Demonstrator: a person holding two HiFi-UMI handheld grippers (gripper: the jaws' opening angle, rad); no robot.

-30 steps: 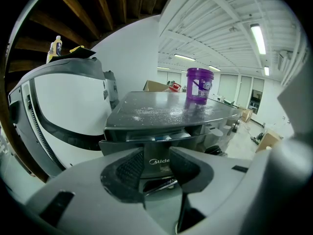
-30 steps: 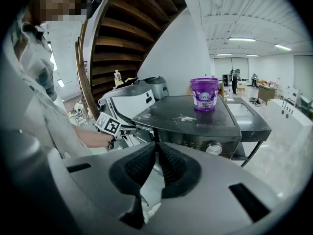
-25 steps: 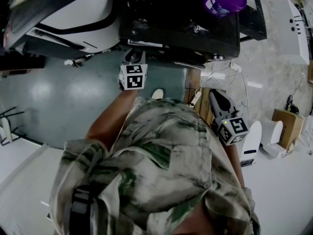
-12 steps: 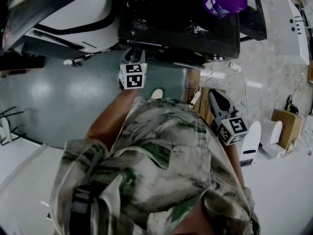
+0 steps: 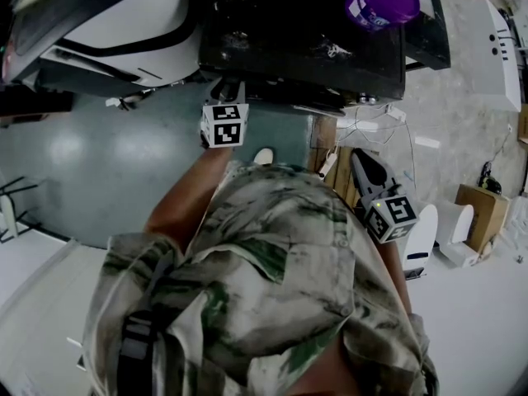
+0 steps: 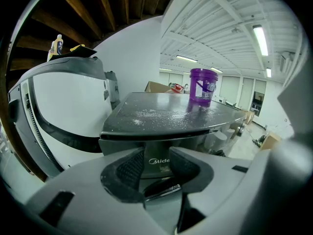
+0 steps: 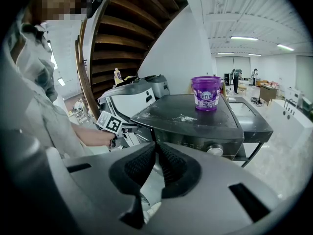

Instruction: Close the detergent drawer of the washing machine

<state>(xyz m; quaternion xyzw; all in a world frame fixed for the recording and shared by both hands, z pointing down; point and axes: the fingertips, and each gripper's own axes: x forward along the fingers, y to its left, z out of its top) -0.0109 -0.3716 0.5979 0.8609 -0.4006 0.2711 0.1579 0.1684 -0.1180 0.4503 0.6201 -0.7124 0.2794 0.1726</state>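
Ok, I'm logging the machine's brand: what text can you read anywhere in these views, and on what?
"Mide": on the washing machine front, left gripper view; the letters after that are hidden.
Purple bucket label: print too blurred to read.
Bottle label: too small to read.
Marker cubes: square patterns only, no words.

The person wears a short-sleeved camouflage shirt (image 5: pixel 272 279) with a dark strap (image 5: pixel 136 345). The grey left gripper (image 5: pixel 230 87) and right gripper (image 5: pixel 363 159) bear black-and-white marker cubes (image 5: pixel 224 124).

Dark washer top (image 6: pixel 210 119): purple tub (image 6: pixel 203 85) upright, white powder (image 6: pixel 142 114) scattered.
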